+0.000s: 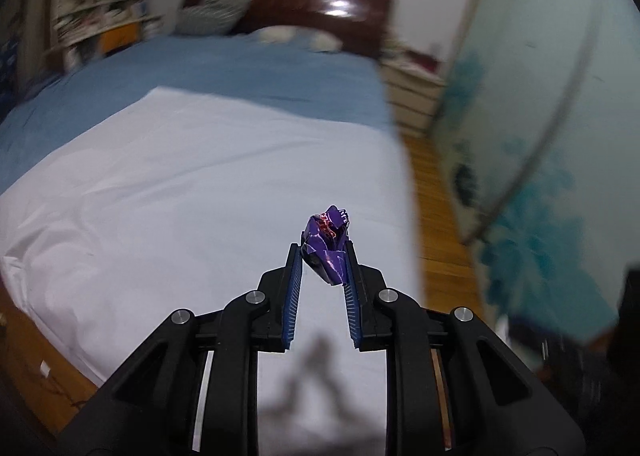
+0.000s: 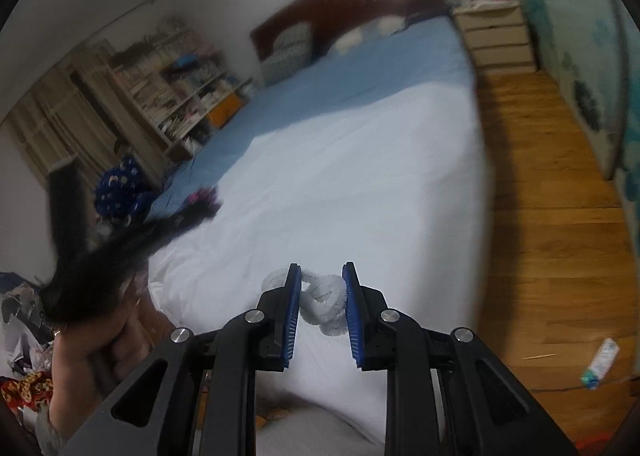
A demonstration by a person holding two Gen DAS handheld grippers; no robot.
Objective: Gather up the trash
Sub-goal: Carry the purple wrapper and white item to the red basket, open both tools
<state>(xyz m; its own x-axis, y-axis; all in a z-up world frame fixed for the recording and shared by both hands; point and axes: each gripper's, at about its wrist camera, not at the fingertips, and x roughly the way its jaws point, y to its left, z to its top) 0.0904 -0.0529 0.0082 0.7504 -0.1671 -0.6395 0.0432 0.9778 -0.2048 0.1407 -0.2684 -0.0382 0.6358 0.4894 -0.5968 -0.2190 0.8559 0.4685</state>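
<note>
My left gripper (image 1: 323,252) is shut on a crumpled purple wrapper (image 1: 328,244) and holds it above the white sheet (image 1: 200,183) of the bed. My right gripper (image 2: 321,276) is shut on a crumpled white paper piece (image 2: 324,304), also above the white sheet (image 2: 340,183). In the right wrist view the left gripper shows as a dark blur at the left, with a blurred purple bit (image 2: 202,197) at its tip.
The bed has a blue sheet (image 1: 224,71) and a dark headboard (image 1: 304,3). A wooden floor (image 2: 552,215) runs along its right side, with a small packet (image 2: 600,364) on it. A white drawer unit (image 2: 496,35) and shelves (image 2: 176,87) stand by the walls.
</note>
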